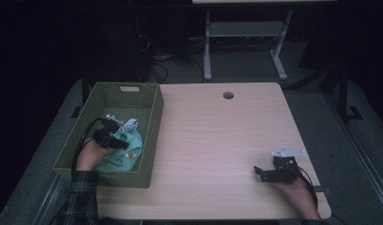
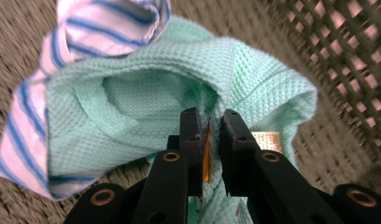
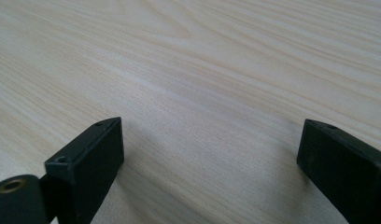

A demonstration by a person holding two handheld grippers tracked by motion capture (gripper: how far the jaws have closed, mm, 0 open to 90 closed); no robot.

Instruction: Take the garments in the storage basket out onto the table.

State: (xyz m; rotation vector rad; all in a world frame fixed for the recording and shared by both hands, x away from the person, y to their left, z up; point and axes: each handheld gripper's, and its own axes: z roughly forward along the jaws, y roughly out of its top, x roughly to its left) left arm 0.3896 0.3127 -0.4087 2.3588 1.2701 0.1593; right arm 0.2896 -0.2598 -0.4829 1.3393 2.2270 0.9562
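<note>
Left gripper: I see it clamped on the mint cloth inside the green basket.
Striped cloth: touching the mint one.
Right gripper: spread wide, low over bare bench.

Looks like a lab or office test room, not a home. I'm at a plain light-wood desk with a cable hole near its far edge. Beyond it, a second desk on a white metal frame, loose cables on a grey carpet floor, dark equipment at the back left. Room is dim, only my desk is lit. Green woven basket sits on the desk's left side.
</note>
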